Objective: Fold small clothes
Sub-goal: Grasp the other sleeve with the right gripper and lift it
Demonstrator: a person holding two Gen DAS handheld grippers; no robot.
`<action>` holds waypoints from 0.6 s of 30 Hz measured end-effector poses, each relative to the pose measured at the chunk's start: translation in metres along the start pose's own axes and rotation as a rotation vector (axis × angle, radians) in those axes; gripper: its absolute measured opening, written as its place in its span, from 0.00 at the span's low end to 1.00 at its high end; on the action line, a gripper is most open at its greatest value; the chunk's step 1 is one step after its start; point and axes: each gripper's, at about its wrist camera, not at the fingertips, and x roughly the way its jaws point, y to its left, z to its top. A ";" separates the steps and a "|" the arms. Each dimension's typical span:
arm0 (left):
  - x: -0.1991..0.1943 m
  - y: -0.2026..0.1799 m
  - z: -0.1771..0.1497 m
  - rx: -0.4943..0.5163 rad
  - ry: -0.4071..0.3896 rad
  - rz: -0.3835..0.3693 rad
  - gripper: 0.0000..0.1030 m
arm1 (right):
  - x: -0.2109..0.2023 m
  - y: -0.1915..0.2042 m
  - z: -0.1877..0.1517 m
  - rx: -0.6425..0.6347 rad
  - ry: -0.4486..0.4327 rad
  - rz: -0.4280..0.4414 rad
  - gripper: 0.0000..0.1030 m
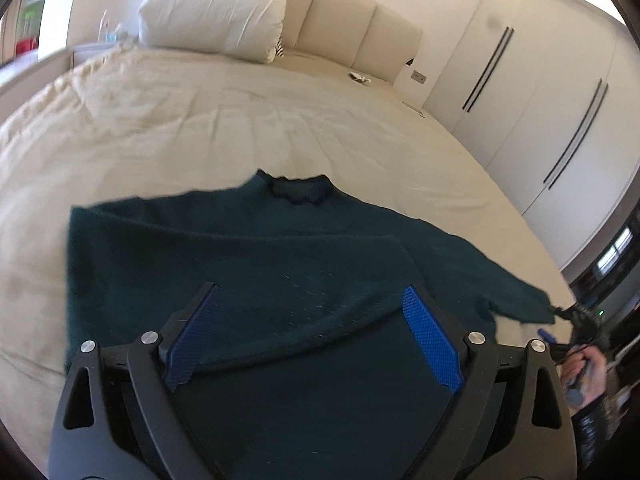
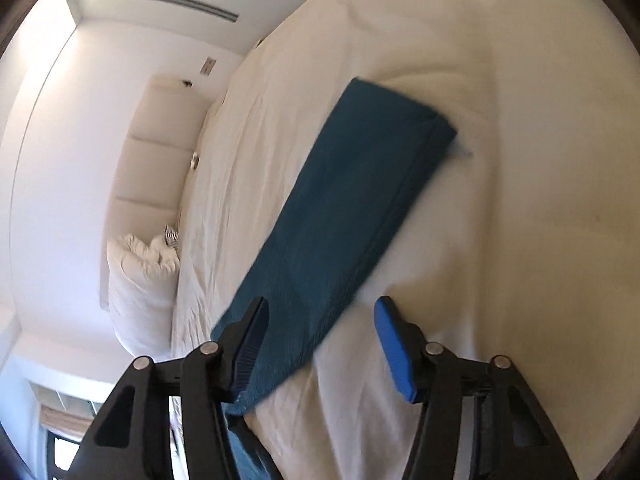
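A dark green sweater (image 1: 248, 248) lies flat on the cream bed (image 1: 200, 120), collar (image 1: 298, 190) pointing toward the headboard. One sleeve is folded across its body; the other sleeve (image 1: 516, 292) stretches out to the right. My left gripper (image 1: 312, 290) hovers over the sweater's lower body with its blue pads (image 1: 430, 336) wide apart and nothing pinched: open. In the right wrist view the sleeve (image 2: 340, 208) looks teal and runs away across the sheet. My right gripper (image 2: 323, 304) stands open over its near end; the cloth passes by the left finger (image 2: 250, 340), unpressed.
A white pillow (image 1: 216, 8) leans on the padded headboard (image 1: 360, 28). White wardrobe doors (image 1: 540, 100) line the right side past the bed's edge. A small object (image 1: 358, 77) lies near the headboard. A person's hand (image 1: 588, 364) shows at the right edge.
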 end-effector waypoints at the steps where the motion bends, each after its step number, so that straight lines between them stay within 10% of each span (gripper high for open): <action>1: 0.001 0.001 -0.002 -0.011 0.005 -0.003 0.89 | 0.003 -0.001 0.003 0.011 -0.003 0.009 0.56; 8: 0.011 0.007 -0.005 -0.057 0.049 0.002 0.89 | 0.019 -0.003 0.025 0.091 -0.085 0.038 0.51; 12: 0.015 0.010 -0.003 -0.063 0.061 -0.012 0.83 | 0.031 0.005 0.035 0.050 -0.105 -0.030 0.21; 18: 0.018 0.025 -0.006 -0.126 0.086 -0.058 0.71 | 0.037 0.099 0.015 -0.289 -0.090 -0.154 0.10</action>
